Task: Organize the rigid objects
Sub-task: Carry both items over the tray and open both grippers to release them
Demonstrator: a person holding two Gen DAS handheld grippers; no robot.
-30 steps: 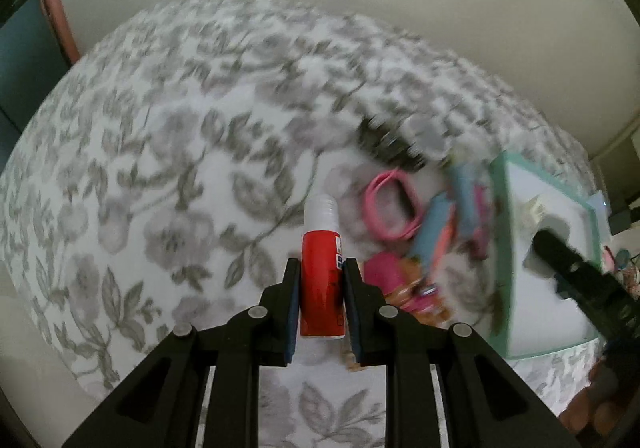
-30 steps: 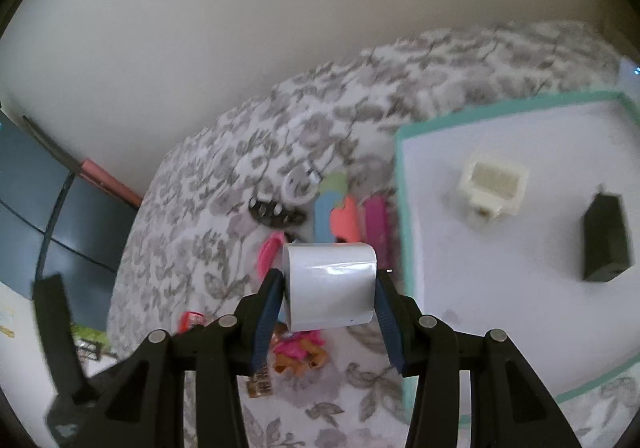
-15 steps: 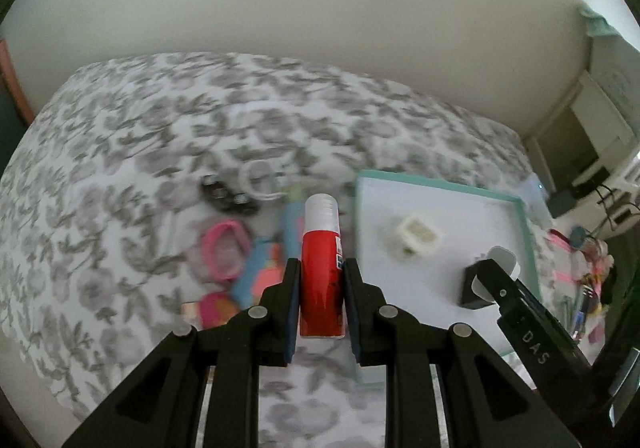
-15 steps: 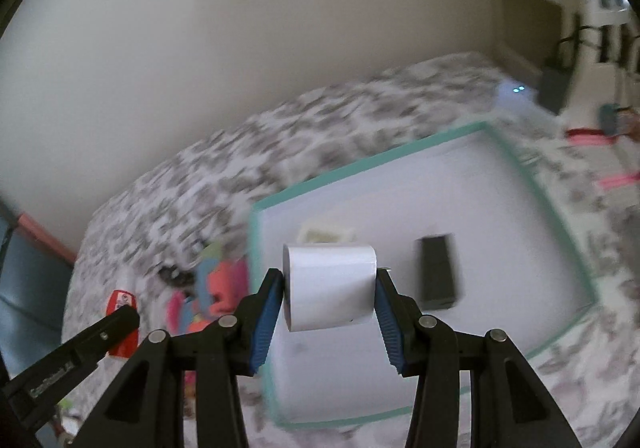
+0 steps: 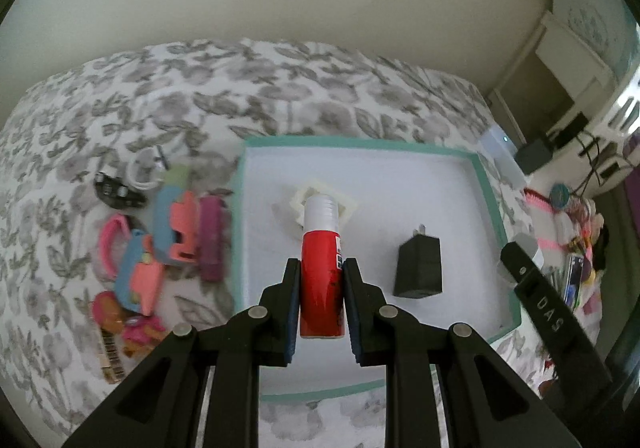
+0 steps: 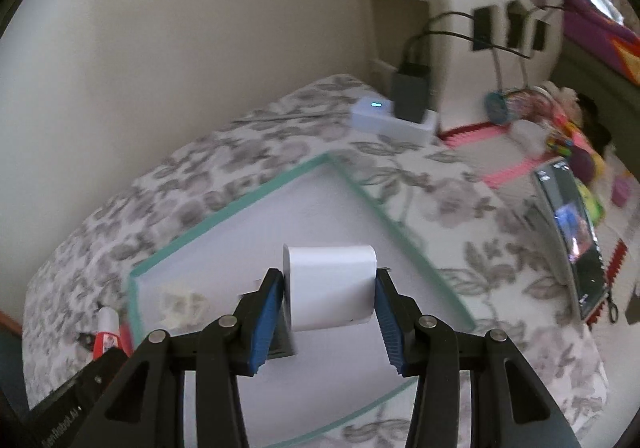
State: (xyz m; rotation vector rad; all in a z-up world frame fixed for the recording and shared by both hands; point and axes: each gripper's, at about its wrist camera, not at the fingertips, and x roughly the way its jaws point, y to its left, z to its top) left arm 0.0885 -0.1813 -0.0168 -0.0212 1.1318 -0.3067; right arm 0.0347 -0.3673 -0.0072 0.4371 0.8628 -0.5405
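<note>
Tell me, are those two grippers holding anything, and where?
Left gripper clamps a red tube around its lower body; right gripper pinches a white block by opposite sides.

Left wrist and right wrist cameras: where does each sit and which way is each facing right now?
Left wrist: on the left gripper, looking down along its fingers at the teal-rimmed tray; it is shut on a red glue stick; the right gripper's finger shows at right.
Right wrist: on the right gripper, angled down over the tray's far corner; it is shut on a white block.
Shared: tray, glue stick, cream-coloured piece, floral cloth.
</note>
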